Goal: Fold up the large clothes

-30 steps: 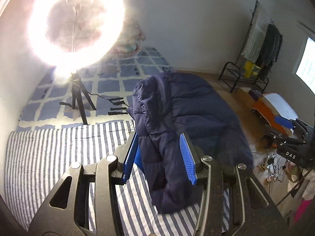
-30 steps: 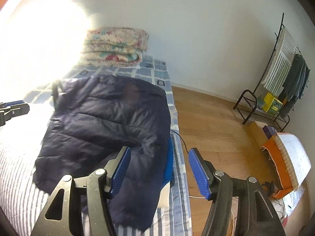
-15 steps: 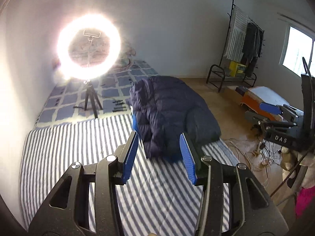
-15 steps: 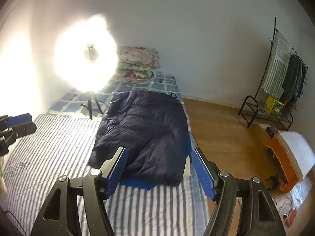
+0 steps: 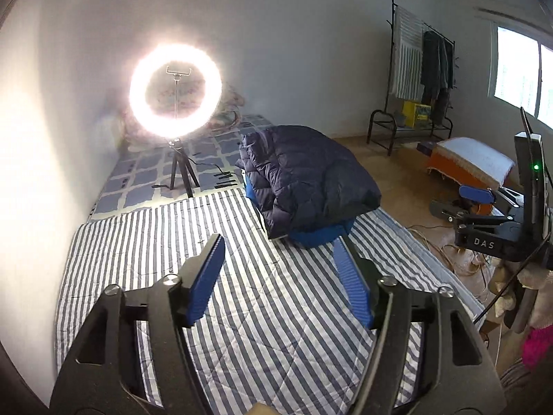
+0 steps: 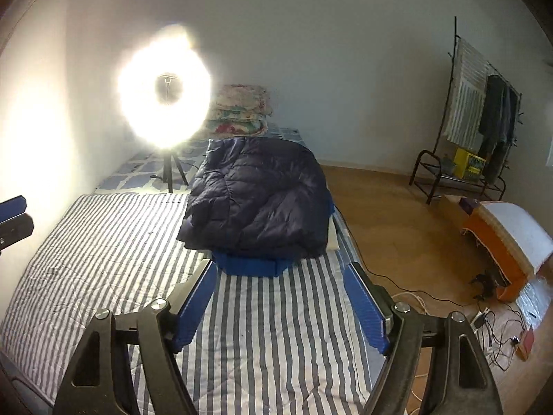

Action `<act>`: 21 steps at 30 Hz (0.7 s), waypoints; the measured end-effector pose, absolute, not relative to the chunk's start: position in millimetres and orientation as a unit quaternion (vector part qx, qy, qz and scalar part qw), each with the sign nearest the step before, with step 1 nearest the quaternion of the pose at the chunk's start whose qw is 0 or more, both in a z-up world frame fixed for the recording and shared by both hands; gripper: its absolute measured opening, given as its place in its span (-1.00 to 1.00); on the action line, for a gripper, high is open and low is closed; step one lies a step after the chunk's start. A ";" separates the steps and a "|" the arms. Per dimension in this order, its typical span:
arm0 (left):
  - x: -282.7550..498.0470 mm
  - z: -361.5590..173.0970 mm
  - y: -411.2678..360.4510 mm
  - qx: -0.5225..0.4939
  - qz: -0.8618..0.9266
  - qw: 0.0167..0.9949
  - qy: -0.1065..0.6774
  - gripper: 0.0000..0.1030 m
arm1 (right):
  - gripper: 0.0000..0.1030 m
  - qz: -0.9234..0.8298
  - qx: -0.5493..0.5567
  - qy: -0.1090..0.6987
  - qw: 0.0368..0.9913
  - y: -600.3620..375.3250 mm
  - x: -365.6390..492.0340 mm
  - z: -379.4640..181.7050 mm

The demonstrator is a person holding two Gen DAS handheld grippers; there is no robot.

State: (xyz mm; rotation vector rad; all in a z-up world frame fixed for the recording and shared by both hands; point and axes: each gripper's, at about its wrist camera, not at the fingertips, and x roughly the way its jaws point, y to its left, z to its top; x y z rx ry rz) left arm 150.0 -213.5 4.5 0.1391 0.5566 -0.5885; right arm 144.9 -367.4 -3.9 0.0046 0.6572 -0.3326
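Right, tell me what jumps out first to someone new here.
The glaring ring light on its tripod at the far end of the bed, against the wall. Next, the dark puffer jacket folded in a mound on a blue garment at the bed's right edge, beyond both open tongs.

The left gripper [image 5: 278, 254] angles downward, its jaws just opened wider with nothing between them. The right gripper [image 6: 280, 278], likewise tilted down, has been spreading too, empty.
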 end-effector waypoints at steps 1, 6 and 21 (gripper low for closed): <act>146.0 4.6 -211.4 0.066 -0.285 0.918 0.266 0.52 | 0.60 -0.162 0.002 0.319 0.934 -365.6 143.9 -4.4; 132.4 0.3 -203.8 0.065 -0.289 0.918 0.263 0.67 | 0.88 -0.170 0.002 0.295 0.940 -362.2 132.2 -0.1; 106.5 3.3 -194.1 0.070 -0.248 0.939 0.228 1.00 | 1.00 -0.190 0.010 0.289 0.938 -357.4 128.1 -15.5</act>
